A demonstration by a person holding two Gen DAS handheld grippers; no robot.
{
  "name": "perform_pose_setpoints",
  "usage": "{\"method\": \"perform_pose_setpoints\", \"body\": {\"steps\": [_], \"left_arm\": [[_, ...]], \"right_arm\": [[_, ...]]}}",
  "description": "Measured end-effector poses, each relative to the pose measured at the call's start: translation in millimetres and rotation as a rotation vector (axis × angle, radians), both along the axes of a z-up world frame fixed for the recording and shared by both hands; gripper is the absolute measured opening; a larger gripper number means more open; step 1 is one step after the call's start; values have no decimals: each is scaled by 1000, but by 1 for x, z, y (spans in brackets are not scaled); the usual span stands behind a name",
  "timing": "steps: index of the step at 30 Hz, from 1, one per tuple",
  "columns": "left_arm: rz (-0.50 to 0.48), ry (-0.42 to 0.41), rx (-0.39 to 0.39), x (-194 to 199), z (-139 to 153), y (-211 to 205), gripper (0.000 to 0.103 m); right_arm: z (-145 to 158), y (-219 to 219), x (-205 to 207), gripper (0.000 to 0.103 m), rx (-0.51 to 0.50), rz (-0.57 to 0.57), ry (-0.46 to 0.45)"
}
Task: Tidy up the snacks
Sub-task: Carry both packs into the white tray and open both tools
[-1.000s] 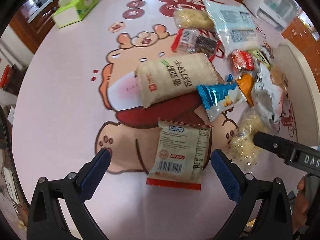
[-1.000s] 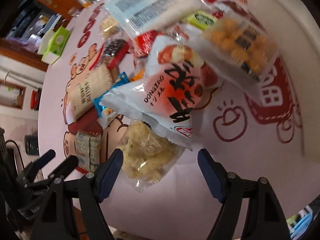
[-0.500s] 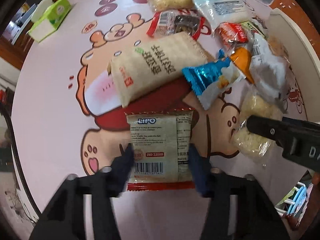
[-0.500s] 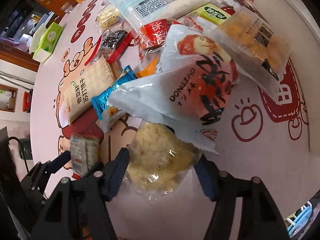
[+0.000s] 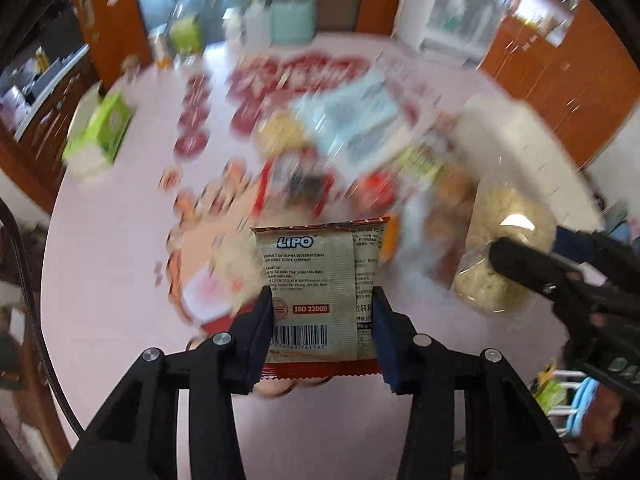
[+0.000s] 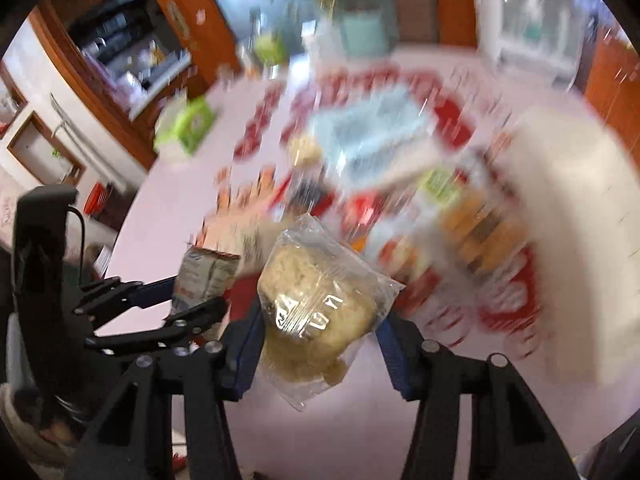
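A beige LIPO packet (image 5: 316,272) with red end seams hangs above the pink table (image 5: 120,280), and my left gripper (image 5: 322,300) is shut on its lower half. A clear bag of pale puffed snack (image 6: 316,292) is lifted off the table between the blue pads of my right gripper (image 6: 320,316); the jaws are closing and the pads press its sides. The left wrist view shows that bag (image 5: 500,208) at the right in the other gripper's black fingers (image 5: 520,264). In the right wrist view, the LIPO packet (image 6: 208,276) is at the left.
The remaining snack pile (image 5: 352,132) lies blurred in the middle of the table. A green tissue box (image 5: 100,136) sits at the far left. A white bin (image 6: 568,240) stands at the right edge, a white appliance (image 5: 452,20) behind it.
Both grippers closed on their snacks and rose off the table: left with the LIPO packet, right with the clear puffed-snack bag. Both views tilted up toward the room.
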State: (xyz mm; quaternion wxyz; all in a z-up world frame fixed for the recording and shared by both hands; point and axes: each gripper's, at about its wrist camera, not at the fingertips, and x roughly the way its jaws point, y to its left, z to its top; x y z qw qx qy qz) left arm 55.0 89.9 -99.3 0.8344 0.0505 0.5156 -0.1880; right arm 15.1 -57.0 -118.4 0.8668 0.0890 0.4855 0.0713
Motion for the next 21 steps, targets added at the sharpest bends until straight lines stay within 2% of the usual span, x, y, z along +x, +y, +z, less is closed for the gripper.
{"method": "perform_pose_setpoints", "body": {"steps": [1,4,9,12,16,21], "left_arm": [[-10,-19,-17,-2,12,-6,44],[-62,-71,-75,-6,42,-34,44],[-163,-120,-117,-6,71,-122,45],[-189,-122,-115,-3,73,-181,45],[-201,-107,-103,-6,62,-251,45],[-185,-78,-84,-6,42,-317,45]], "right_arm": [[14,-10,-5,53,-26,-26,-48],[36,-37,-13,53,-37,-99,-115],[61,-102,-24,53,-93,-243,-145],[70,-150,-30,53,-169,-307,-140],[66,-213,-30,54,-280,-352,-97],[52,-277,-29,54,-307,-363,-53]]}}
